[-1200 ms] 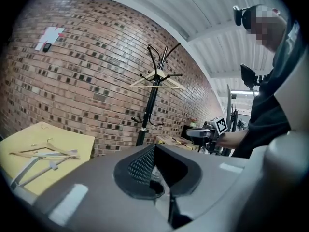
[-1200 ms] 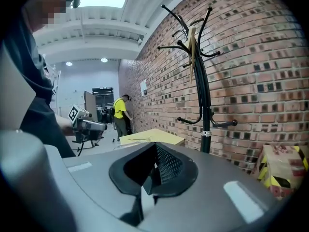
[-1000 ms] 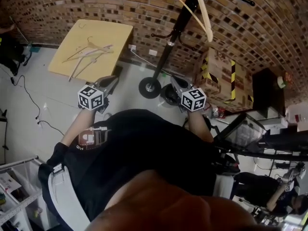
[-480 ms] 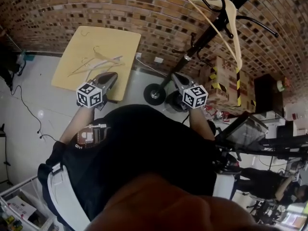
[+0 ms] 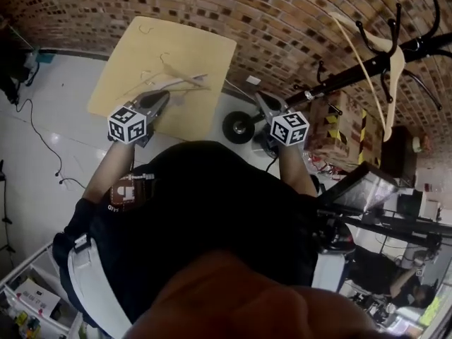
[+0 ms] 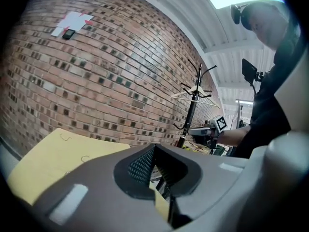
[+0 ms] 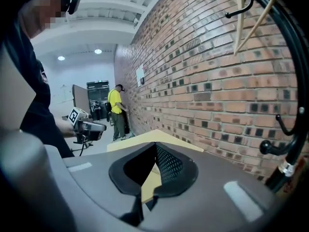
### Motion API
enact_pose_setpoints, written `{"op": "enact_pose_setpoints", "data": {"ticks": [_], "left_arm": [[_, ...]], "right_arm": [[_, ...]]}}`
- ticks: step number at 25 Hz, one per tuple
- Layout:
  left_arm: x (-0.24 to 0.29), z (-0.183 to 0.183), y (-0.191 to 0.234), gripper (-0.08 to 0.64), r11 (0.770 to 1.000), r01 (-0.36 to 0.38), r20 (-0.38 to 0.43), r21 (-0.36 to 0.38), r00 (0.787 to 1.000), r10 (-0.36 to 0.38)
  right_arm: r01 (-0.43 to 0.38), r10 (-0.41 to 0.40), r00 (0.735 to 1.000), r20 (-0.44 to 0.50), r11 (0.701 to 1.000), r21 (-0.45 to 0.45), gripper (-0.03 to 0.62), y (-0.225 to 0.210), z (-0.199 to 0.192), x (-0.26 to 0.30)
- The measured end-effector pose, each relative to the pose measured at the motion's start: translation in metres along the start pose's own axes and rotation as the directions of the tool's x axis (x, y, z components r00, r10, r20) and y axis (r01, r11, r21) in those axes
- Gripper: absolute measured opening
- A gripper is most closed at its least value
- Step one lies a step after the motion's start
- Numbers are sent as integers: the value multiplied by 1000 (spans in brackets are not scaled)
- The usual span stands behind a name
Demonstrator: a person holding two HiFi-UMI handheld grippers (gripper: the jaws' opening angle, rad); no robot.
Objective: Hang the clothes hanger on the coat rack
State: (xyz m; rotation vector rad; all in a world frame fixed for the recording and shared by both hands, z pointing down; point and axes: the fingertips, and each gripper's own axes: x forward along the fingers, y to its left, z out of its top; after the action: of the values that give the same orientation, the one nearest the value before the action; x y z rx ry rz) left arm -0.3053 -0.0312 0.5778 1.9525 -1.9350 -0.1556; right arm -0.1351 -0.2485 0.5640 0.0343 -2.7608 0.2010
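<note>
Head view showed us one pale wooden clothes hanger [image 5: 387, 44] hanging on the black metal coat rack [image 5: 346, 78] at the upper right. More thin wooden hangers [image 5: 173, 83] lay on the yellow square table [image 5: 205, 48] by the brick wall [image 5: 282, 20]. Our left gripper [image 5: 162, 97], near those, and our right gripper [image 5: 260, 99] both had their jaws pressed together, holding nothing.

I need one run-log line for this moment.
left tongs: shut, empty | right tongs: shut, empty | pale wooden hangers: on yellow square table | black coat rack: one hanger hung
</note>
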Motion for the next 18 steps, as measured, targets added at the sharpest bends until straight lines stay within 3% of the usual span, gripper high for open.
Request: {"op": "enact_pose_setpoints", "data": {"ticks": [8, 15, 18], "left_arm": [[-5, -30, 47, 3, 987, -158, -81, -35, 985, 155], [-1, -30, 59, 3, 937, -335, -101, -101, 940, 325], [1, -33, 59, 5, 905, -410, -120, -112, 910, 397]], "right_arm": [[-158, 153, 984, -95, 986, -47, 15, -12, -4, 86], [-343, 325, 929, -177, 936, -82, 36, -23, -10, 140], [-405, 383, 900, -209, 911, -76, 41, -26, -19, 159]]}}
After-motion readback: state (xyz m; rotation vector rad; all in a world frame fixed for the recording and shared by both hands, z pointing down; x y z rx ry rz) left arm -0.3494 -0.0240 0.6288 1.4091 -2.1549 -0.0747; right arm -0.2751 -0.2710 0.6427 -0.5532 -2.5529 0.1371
